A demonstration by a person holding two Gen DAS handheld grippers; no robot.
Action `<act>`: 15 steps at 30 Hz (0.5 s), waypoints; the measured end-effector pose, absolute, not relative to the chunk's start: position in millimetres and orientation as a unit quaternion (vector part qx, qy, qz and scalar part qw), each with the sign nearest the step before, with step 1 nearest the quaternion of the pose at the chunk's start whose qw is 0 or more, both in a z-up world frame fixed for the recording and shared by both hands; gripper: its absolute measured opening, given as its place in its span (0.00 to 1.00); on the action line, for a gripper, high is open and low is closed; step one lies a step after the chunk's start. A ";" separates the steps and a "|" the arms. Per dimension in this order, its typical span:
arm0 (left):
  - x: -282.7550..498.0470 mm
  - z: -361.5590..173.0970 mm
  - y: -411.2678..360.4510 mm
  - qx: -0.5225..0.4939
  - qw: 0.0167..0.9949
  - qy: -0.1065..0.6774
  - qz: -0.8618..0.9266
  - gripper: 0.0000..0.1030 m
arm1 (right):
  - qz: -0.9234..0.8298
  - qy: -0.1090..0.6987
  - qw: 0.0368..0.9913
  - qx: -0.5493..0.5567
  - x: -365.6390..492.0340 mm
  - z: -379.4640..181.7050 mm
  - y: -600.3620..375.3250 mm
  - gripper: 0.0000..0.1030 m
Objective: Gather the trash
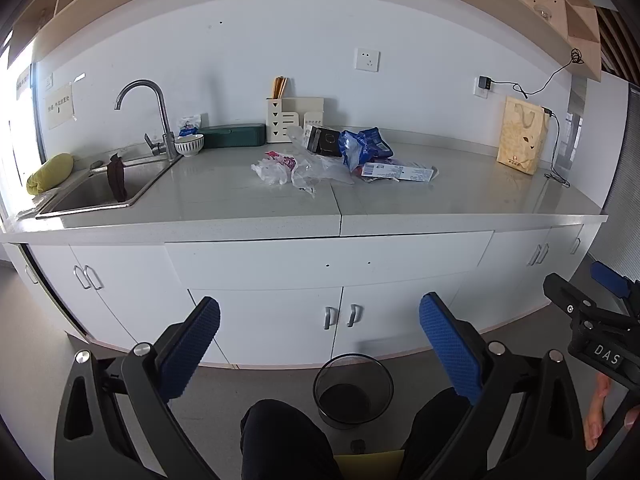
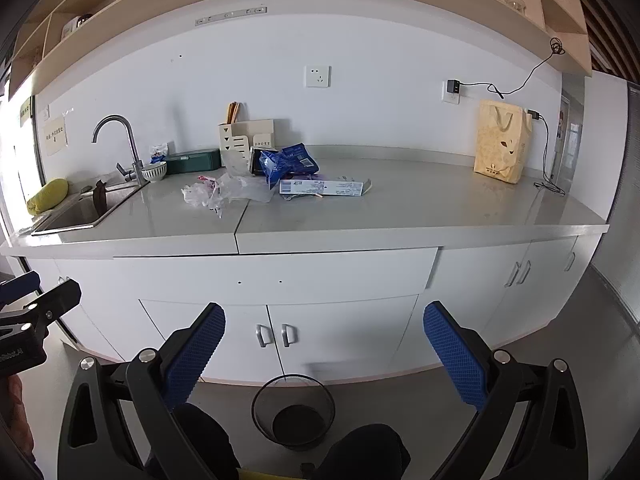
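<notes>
Trash pile [image 1: 340, 156] sits on the counter [image 1: 240, 196], past the sink [image 1: 96, 192].
Left gripper [image 1: 320, 344] and right gripper [image 2: 324, 348] are both spread wide and hold nothing. A black bin [image 1: 353, 390] stands on the floor below, by the white cupboards.

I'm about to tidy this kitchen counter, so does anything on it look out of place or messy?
Yes. A loose heap of litter sits mid-counter: crumpled clear plastic wrappers, a torn blue bag and a flattened long box. It lies scattered on the worktop, while the mesh bin on the floor looks empty.
</notes>
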State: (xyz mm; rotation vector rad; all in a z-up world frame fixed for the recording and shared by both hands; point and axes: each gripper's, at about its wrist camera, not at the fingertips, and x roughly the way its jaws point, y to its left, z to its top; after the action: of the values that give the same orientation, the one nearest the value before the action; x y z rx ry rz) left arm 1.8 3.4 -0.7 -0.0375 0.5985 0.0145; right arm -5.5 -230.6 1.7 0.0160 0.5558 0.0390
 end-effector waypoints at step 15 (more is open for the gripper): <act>5.7 3.0 2.8 -0.014 0.955 0.296 0.005 0.96 | 0.021 0.277 0.961 0.001 2.3 1.7 -226.7 0.97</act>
State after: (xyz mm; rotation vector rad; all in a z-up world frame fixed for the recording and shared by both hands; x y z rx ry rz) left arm 5.7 2.8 3.0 -0.0279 0.6018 0.0098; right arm 2.3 -226.7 1.7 0.0016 0.5612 0.0420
